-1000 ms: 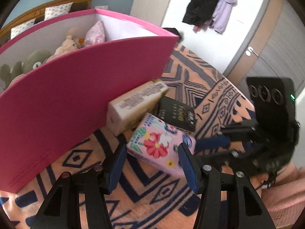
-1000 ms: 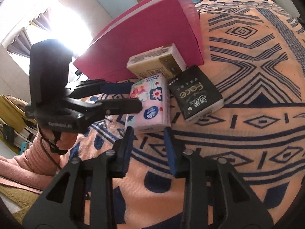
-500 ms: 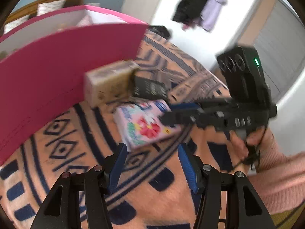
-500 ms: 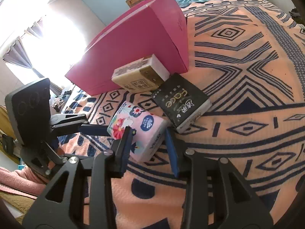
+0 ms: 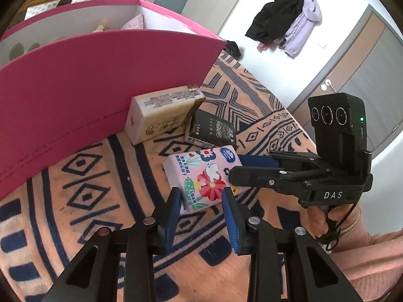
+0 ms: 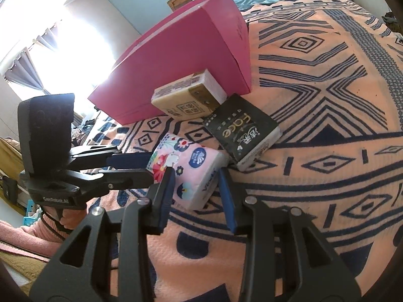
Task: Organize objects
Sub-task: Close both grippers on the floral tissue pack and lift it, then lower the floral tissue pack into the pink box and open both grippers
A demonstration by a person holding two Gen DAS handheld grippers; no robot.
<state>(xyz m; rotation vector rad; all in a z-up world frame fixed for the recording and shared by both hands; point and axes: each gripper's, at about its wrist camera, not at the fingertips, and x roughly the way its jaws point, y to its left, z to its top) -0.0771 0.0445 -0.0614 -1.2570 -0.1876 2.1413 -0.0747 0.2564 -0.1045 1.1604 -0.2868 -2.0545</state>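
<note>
- Pink floral plastic is wrapping the tissue pack (image 5: pixel 201 173) I am working on; it is lying flat on the patterned blanket (image 5: pixel 100 201) of the bed, apart from the other two packs and not yet in the pink box (image 5: pixel 88 88).
- Its long axis is running almost straight away from my left gripper (image 5: pixel 201 198), which is taking the near short end.
- That gripper's jaws are closing, with the pack's end between them and the pads already pressing its sides.
- My right gripper (image 6: pixel 195 183) is straddling a corner of the same pack from the other side. I cannot tell whether its pads are squeezing or only lying alongside.
- I am judging the left hand to be the one placed to lift.
- I am reading "Face" on the black pack (image 5: pixel 211 128), and "DAS" on the right gripper's body.
- The cream pack (image 5: pixel 161 110) is leaning against the box wall; its print and the box's small lettering are too fine to read.
</note>
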